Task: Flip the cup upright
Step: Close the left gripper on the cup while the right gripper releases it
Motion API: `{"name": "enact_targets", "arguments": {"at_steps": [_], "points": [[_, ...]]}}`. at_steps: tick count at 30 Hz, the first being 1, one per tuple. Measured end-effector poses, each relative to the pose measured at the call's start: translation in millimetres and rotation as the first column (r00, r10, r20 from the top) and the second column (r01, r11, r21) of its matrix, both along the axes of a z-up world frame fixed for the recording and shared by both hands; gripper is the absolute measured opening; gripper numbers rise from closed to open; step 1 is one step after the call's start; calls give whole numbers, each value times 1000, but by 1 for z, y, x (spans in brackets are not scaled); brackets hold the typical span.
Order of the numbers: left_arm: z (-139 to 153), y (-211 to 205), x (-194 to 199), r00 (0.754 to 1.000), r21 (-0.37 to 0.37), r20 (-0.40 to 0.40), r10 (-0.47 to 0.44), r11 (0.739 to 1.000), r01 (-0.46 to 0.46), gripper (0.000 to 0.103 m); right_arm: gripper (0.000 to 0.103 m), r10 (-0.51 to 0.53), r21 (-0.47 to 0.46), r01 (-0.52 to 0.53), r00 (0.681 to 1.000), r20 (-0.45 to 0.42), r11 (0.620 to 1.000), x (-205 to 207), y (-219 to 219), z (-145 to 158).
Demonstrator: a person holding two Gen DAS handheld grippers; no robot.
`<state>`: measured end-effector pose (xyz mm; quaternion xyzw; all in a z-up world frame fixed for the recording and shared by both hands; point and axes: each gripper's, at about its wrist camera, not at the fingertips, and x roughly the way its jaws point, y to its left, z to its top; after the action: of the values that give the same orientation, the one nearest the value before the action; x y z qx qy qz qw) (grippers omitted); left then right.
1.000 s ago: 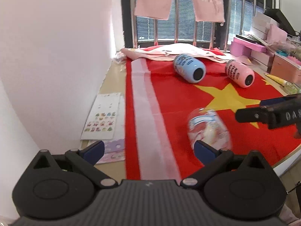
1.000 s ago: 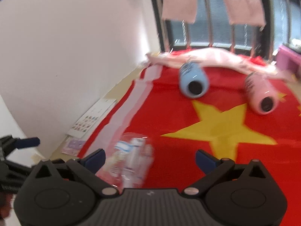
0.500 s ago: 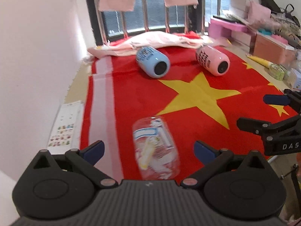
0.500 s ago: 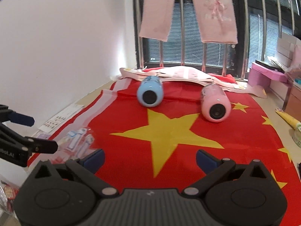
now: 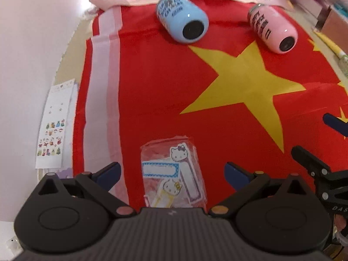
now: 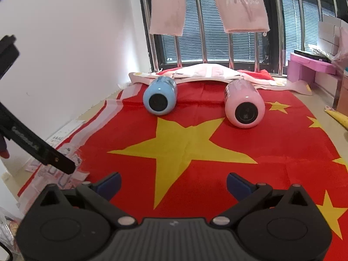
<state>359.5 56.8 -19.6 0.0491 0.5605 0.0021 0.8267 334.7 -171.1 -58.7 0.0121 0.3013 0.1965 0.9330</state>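
A clear plastic cup with cat stickers lies on its side on the red flag cloth. My left gripper is open, tilted down over it, with the cup between its blue fingertips; the cup also shows faintly in the right wrist view, partly behind the left gripper's finger. A blue cup and a pink cup lie on their sides at the far end, bases toward me. My right gripper is open and empty, low over the cloth, right of the clear cup.
A white wall runs along the left. A sticker sheet lies between wall and cloth. Folded pink fabric lies before the barred window. Pink and brown boxes stand at the far right.
My left gripper has moved forward and tipped down, so the clear cup now sits closer between its fingers. My right gripper has held almost still, with the left gripper now nearer on its left.
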Motion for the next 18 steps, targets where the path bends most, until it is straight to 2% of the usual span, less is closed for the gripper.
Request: {"name": "enact_targets", "arguments": {"at_steps": [4, 7, 13, 18], "points": [[-8, 0, 10, 999, -2, -35, 9, 1000, -9, 103, 103, 38, -13, -38, 999, 2, 999, 7, 4, -4], [-10, -1, 12, 999, 3, -48, 3, 1000, -3, 103, 103, 108, -27, -108, 994, 14, 994, 10, 10, -6], [-11, -1, 8, 998, 9, -56, -3, 1000, 4, 99, 103, 323, -93, -319, 946, 36, 943, 10, 24, -10], [-9, 0, 8, 999, -6, -50, 0, 1000, 0, 99, 103, 391, -133, -386, 920, 14, 913, 16, 36, -14]]}}
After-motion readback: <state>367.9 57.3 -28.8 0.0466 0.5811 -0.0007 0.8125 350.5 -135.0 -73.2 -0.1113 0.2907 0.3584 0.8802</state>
